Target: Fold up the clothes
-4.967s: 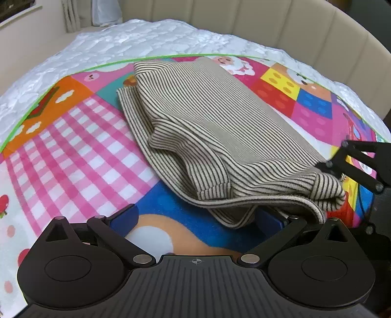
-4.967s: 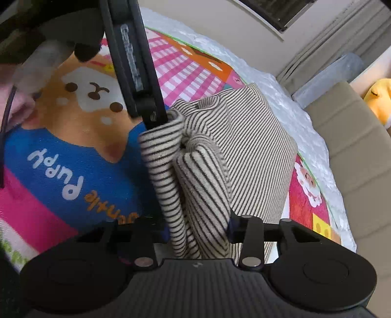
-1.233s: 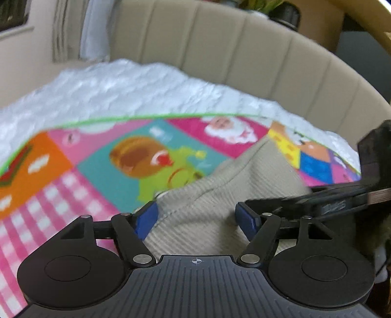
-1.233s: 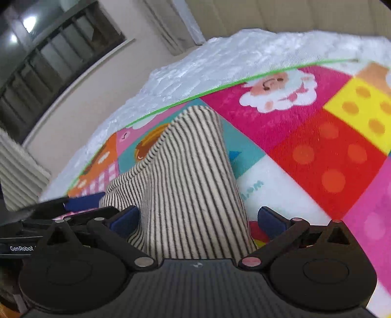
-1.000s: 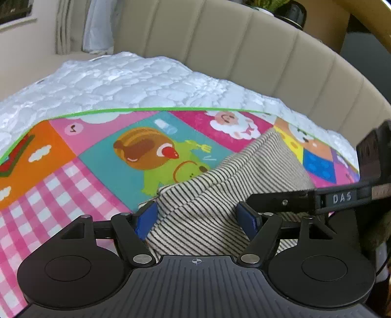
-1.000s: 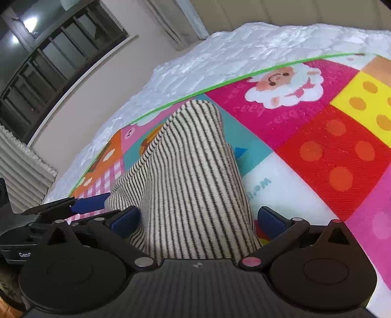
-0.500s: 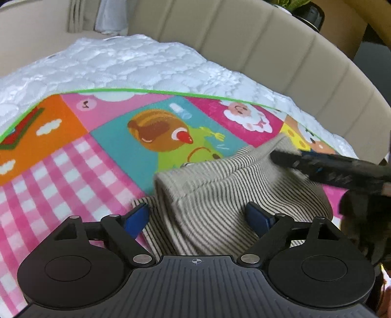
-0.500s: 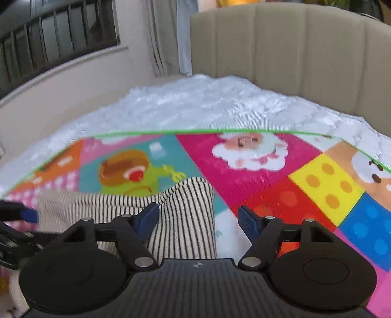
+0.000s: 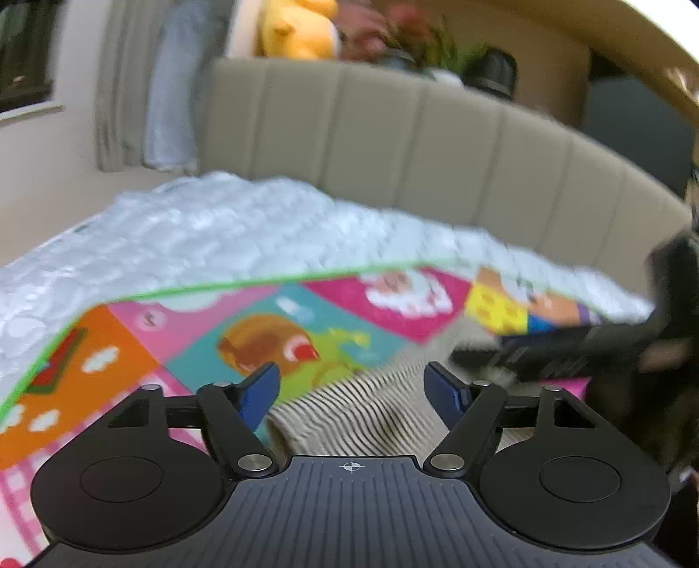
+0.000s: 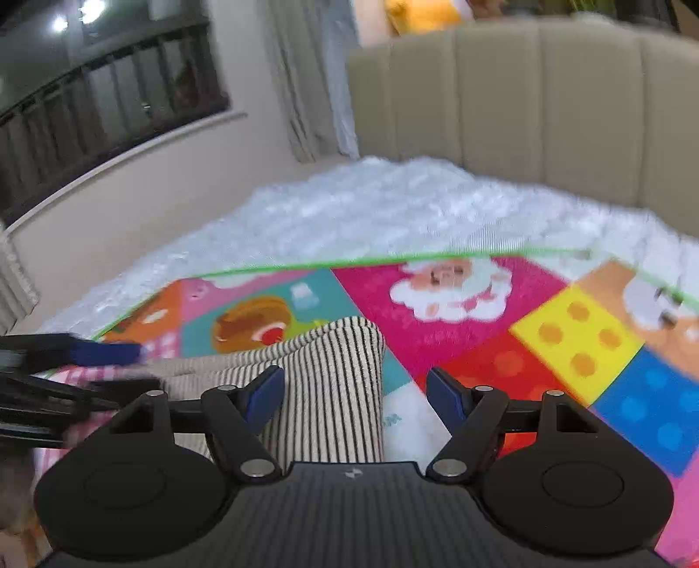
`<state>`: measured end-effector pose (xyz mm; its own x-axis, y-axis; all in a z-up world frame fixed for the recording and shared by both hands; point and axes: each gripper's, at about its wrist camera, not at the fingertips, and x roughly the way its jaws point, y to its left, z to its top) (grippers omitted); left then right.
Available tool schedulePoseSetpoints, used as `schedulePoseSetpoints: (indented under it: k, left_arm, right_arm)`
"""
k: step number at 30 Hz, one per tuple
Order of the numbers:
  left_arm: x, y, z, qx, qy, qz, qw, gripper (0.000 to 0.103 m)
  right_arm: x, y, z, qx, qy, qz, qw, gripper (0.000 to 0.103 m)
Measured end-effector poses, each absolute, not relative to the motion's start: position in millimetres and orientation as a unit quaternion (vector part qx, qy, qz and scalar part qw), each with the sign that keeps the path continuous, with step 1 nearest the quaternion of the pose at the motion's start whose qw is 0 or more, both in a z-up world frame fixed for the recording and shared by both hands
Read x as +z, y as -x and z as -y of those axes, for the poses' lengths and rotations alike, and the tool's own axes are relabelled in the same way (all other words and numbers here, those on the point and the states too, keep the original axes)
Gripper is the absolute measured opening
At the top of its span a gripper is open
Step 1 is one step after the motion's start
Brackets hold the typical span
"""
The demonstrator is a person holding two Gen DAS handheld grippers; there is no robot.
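Note:
A folded beige garment with dark stripes (image 9: 371, 415) lies on a colourful cartoon play mat (image 9: 271, 323). In the left wrist view my left gripper (image 9: 351, 389) is open and empty just above the garment's near edge. In the right wrist view the garment (image 10: 332, 384) lies under and between the fingers of my right gripper (image 10: 354, 393), which is open and empty. The right gripper also shows at the right of the left wrist view (image 9: 550, 349), and the left gripper shows at the left edge of the right wrist view (image 10: 74, 354). Both views are blurred.
The mat lies on a white quilted mattress (image 9: 196, 244) backed by a beige padded headboard (image 9: 437, 153). A yellow plush toy (image 9: 297, 26) and a plant sit on the ledge behind it. A wall with a window (image 10: 109, 100) is at the left.
Both grippers have let go of the garment and pulled back and upward, tilting up toward the headboard. The garment now rests folded on the mat.

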<state>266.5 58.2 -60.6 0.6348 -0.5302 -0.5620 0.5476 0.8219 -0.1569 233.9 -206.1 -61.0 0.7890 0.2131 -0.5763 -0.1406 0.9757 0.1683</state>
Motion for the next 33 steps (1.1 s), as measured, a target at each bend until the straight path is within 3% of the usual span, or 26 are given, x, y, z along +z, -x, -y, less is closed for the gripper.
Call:
schedulePoseSetpoints:
  k: [2, 3, 4, 10, 15, 17, 19, 24, 28, 33]
  left_arm:
    - [-74, -272, -50, -0.295, -0.030, -0.328, 0.897, 0.066]
    - [-78, -274, -48, -0.293, -0.032, -0.334, 0.896, 0.066]
    - [-82, -276, -47, -0.291, -0.033, -0.340, 0.894, 0.066]
    - [-87, -279, -52, -0.288, -0.030, -0.350, 0.891, 0.067]
    - [-89, -279, -58, -0.287, -0.020, -0.357, 0.889, 0.069]
    - [-89, -279, -58, -0.287, -0.018, -0.359, 0.888, 0.069]
    - [-89, -279, -59, -0.285, -0.017, -0.361, 0.888, 0.070]
    - [-76, -277, -70, -0.264, -0.007, -0.355, 0.897, 0.073]
    - [-51, -275, -75, -0.288, -0.010, -0.326, 0.900, 0.093]
    - [-62, -287, -39, -0.344, -0.120, -0.344, 0.865, 0.095]
  right_arm:
    - [-52, -222, 204, 0.106, -0.041, -0.301, 0.947, 0.061]
    - [-50, -220, 202, 0.105, -0.039, -0.300, 0.947, 0.052]
    - [-50, -222, 200, 0.102, -0.041, -0.300, 0.947, 0.050]
    - [-86, -252, 182, 0.063, -0.017, -0.366, 0.928, 0.051]
    - [-66, -239, 176, 0.067, -0.001, -0.354, 0.933, 0.051]
    - [-55, -225, 173, 0.085, -0.004, -0.345, 0.935, 0.055]
    - [-48, -211, 173, 0.104, -0.036, -0.347, 0.931, 0.072]
    - [-53, -182, 186, 0.124, -0.146, -0.391, 0.900, 0.078]
    - [-73, -180, 208, 0.117, -0.263, -0.433, 0.854, 0.084]
    - [-104, -201, 222, 0.099, -0.354, -0.452, 0.813, 0.084]
